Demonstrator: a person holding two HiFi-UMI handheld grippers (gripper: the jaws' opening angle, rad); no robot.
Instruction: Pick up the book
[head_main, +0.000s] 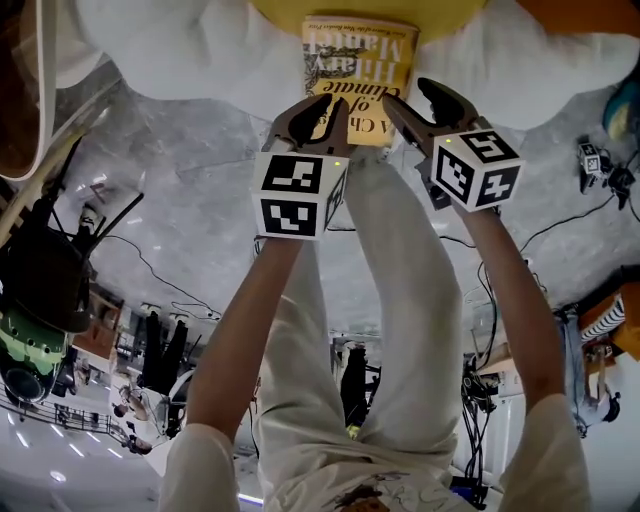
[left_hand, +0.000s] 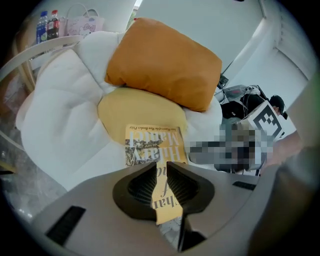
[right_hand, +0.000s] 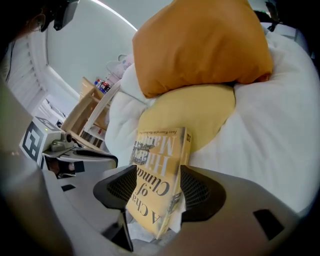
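Observation:
The book (head_main: 358, 70), a yellow paperback, lies on a white cushion (head_main: 520, 70) with its near end toward me. My left gripper (head_main: 328, 110) is at that near end. In the left gripper view its jaws stand almost together on a thin part of the book (left_hand: 152, 147), and the left gripper (left_hand: 161, 167) is shut on it. My right gripper (head_main: 415, 100) reaches in from the right. Its view shows the book (right_hand: 160, 165) lying tilted between the wide jaws of the right gripper (right_hand: 157, 172), and the pads do not press on it.
A yellow cushion (left_hand: 135, 107) and an orange cushion (left_hand: 165, 62) lie behind the book on the white seat pad (left_hand: 65, 110). A shelf with bottles (left_hand: 47, 25) stands at the far left. Cables (head_main: 150, 265) run over the pale floor. My legs (head_main: 400, 300) are below.

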